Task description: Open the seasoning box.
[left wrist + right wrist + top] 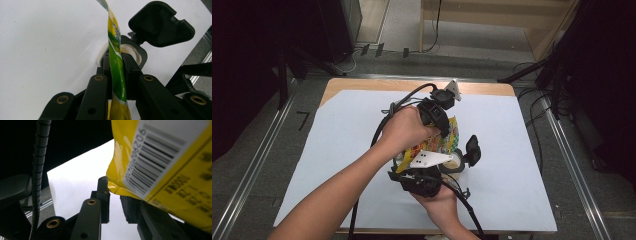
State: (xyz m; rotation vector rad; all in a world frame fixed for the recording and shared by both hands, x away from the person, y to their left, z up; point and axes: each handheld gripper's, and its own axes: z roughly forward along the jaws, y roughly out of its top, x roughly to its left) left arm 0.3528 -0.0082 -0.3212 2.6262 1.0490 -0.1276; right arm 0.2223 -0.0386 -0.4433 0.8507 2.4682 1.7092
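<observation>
both tongs nearly closed, left tongs [117,72] and right tongs [113,195] pinching yellow packet [447,140]

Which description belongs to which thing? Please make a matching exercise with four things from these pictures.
Things:
1. snack bag
2. container lid
3. paper sheet on the table
4. left gripper

Descriptions:
a. white, lies flat
b. yellow with green, has a barcode
c. fingers closed on the bag's edge
d. black, standing open

Pairs: 1-b, 2-d, 3-a, 4-c
</observation>
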